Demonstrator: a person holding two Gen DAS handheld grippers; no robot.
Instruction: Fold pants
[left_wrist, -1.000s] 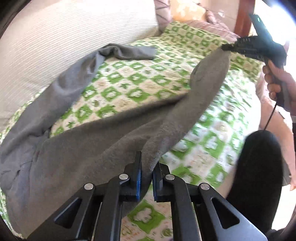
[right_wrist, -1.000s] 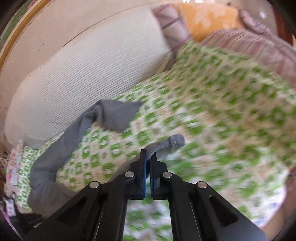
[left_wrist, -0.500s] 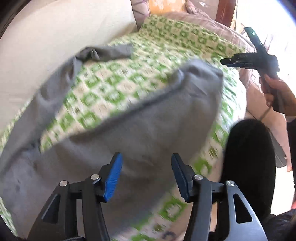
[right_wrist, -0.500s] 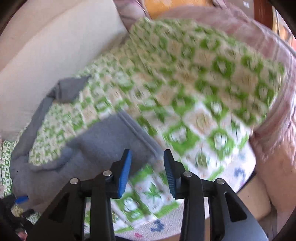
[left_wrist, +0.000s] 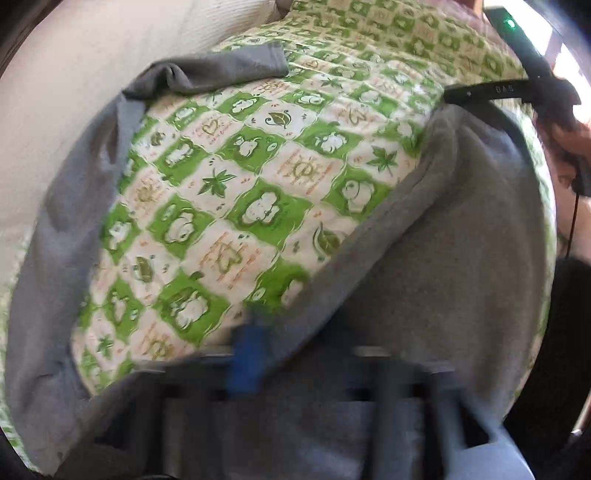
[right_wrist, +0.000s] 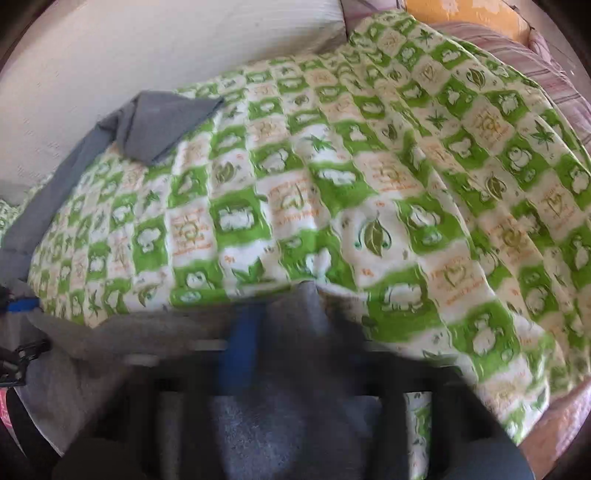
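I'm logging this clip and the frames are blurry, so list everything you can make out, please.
pants: one, grey, spread on the quilt in a V, one leg by the white bolster, the other near the bed edge
quilt: one, green and white check, covering the bed
white bolster: one, white, behind the quilt
striped pillow: one, pink, far right
orange cushion: one, orange, top edge
left tongs: one, black with blue pads, blurred over the pants
right tongs: one, black with blue pads, blurred over the pants
right hand: one, gripping the right tongs' handle
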